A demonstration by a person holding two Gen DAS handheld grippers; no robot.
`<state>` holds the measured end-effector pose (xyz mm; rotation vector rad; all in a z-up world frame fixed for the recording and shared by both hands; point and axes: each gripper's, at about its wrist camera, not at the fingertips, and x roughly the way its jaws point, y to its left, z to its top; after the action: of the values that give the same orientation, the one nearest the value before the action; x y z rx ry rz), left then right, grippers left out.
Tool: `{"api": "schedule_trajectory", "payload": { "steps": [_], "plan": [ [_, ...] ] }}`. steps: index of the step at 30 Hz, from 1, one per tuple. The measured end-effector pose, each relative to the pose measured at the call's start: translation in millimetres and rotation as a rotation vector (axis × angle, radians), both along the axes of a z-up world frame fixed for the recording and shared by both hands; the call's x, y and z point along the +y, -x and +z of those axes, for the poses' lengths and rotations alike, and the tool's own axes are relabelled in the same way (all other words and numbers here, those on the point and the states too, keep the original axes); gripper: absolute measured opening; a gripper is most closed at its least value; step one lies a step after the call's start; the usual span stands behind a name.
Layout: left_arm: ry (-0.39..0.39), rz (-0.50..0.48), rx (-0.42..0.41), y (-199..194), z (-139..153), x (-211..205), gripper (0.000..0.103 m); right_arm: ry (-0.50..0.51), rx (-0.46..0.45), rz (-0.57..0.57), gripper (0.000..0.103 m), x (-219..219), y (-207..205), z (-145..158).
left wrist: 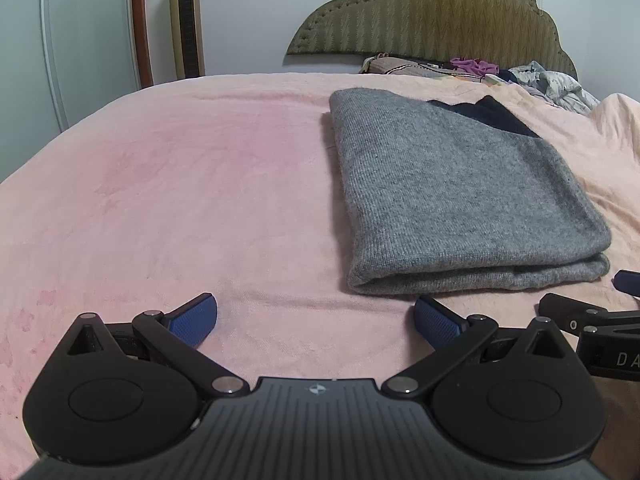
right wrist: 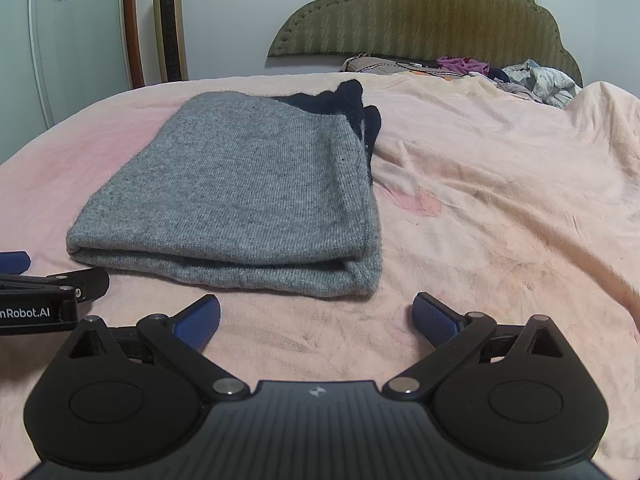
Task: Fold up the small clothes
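Observation:
A grey knitted garment [left wrist: 456, 196] lies folded in layers on the pink blanket [left wrist: 180, 184], with a dark navy part showing at its far end. In the right wrist view the same grey garment [right wrist: 240, 196] sits left of centre. My left gripper [left wrist: 316, 318] is open just short of the fold's near edge, nothing between its blue pads. My right gripper [right wrist: 316, 316] is open too, near the garment's near right corner, and holds nothing. Each gripper shows at the edge of the other's view, the right one [left wrist: 592, 320] and the left one [right wrist: 48, 288].
A pile of loose clothes [right wrist: 520, 76] lies at the far side under a padded olive headboard [right wrist: 424, 12]. A gold tower fan [left wrist: 186, 20] and a white wardrobe [left wrist: 80, 40] stand beyond the bed's left edge. Rumpled blanket [right wrist: 520, 200] spreads to the right.

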<state>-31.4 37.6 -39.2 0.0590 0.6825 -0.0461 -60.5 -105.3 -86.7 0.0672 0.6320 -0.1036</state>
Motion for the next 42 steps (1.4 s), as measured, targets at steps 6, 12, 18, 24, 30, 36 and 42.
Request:
{"api": "schedule_trajectory", "payload": {
  "steps": [6, 12, 18, 24, 30, 36, 42],
  "plan": [
    [0.003, 0.001, -0.002, 0.3, 0.0, 0.5, 0.103, -0.002, 0.006, -0.028, 0.103, 3.0, -0.9, 0.4],
    [0.006, 0.003, -0.003, -0.1, 0.3, 0.9, 0.103, -0.005, 0.011, -0.047, 0.103, 4.5, -1.1, 0.6],
    [0.007, 0.003, -0.003, -0.1, 0.4, 1.0, 0.103, 0.003, 0.010, -0.061, 0.103, 7.8, -1.0, 0.3],
    [0.006, 0.003, -0.003, -0.1, 0.3, 0.8, 0.103, 0.001, 0.005, -0.058, 0.103, 6.9, -0.9, -0.1],
    [0.006, 0.003, -0.003, -0.2, 0.4, 0.8, 0.103, -0.001, 0.004, -0.057, 0.103, 6.3, -1.1, -0.2],
    [0.005, 0.004, -0.002, -0.1, -0.1, 1.0, 0.103, -0.001, 0.004, -0.056, 0.103, 6.3, -1.1, -0.2],
    [0.011, 0.016, -0.006, 1.5, -0.2, 2.3, 0.103, -0.002, 0.004, -0.057, 0.103, 6.1, -0.9, -0.3]
  ]
}}
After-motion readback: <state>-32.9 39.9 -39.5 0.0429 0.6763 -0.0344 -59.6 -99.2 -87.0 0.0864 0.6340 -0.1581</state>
